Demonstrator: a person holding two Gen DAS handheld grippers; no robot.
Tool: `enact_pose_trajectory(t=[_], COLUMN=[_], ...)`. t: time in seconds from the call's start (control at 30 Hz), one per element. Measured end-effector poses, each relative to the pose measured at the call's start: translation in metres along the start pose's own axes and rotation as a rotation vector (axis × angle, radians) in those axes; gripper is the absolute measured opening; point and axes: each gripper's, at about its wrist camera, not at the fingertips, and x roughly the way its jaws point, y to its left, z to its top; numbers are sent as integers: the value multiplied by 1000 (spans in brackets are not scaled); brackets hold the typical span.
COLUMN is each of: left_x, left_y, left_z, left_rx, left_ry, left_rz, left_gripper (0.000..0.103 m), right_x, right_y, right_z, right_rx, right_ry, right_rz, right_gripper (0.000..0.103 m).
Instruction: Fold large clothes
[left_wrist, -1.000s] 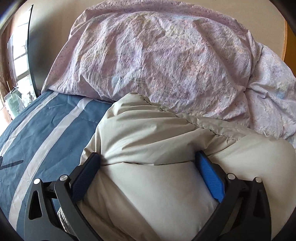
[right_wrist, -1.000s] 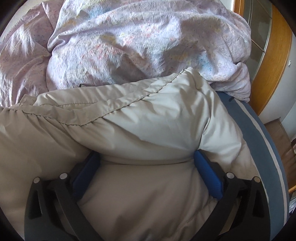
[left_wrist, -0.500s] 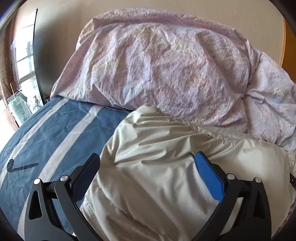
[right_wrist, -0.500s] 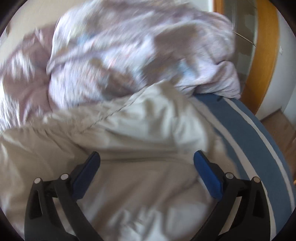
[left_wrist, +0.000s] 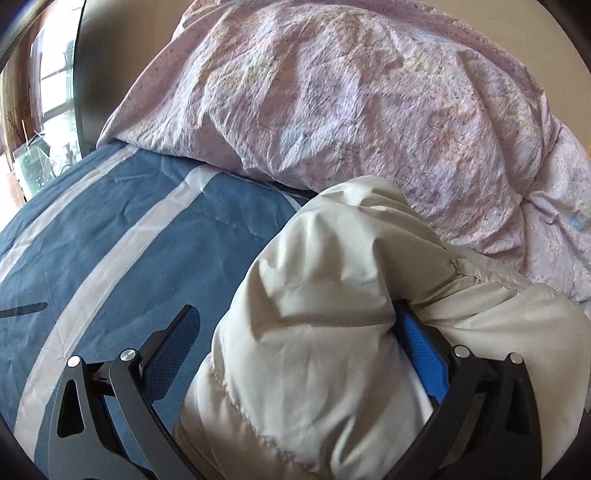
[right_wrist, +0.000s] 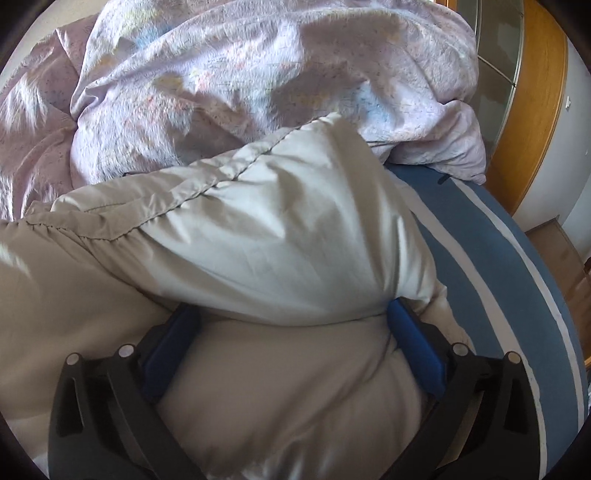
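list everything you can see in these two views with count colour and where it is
puffy jacket: 1, beige, on the bed in the foreground, bunched between both claws
duvet: 1, crumpled pale lilac with a faint print, heaped at the far end of the bed behind the jacket
bedspread: 1, blue with pale stripes, under the jacket and duvet
wooden frame: 1, orange-brown, upper right edge of the right wrist view
window: 1, bright, far left of the left wrist view
left claw: 1, black with blue pads, wide apart, the jacket bulging between the fingers, one pad bare over the bedspread
right claw: 1, black with blue pads, wide apart, both pads pressed into the jacket
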Motion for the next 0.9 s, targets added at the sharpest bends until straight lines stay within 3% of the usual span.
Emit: enact_pose_trajectory(t=[0.03,0.07,0.17,0.3,0.43,0.57,0.7,0.9], left_x=[3,5,9,-14,-62,-96,-104,-103], left_y=[3,5,18,24,50,80,104,109], left_z=[1,1,1,-2,-10,-27,-49,-76], left_rx=[-14,-13,-78,-90,-113,-163,-260,-363], left_ry=[15,-32,0,-6,-65,-83,-44,16], left_rz=[-20,-27,-98,-114,-170,-188,-235,-300], left_gripper=[102,102,102,102,102,102,102,102], right_x=[1,3,6,-14,-68,-98,-98,-81], right_y=[-1,-3,-5,-20,-62,-112,-142,-148], right_z=[0,0,2,4,-7,-29,-54,-81], right_rx=[3,8,13,71,268,472,632,743], right_ry=[0,2,10,33,-29,-7,77,174], right_rz=[6,12,18,67,184,230,307,392], right_gripper=[101,101,101,101,101,101,101,98])
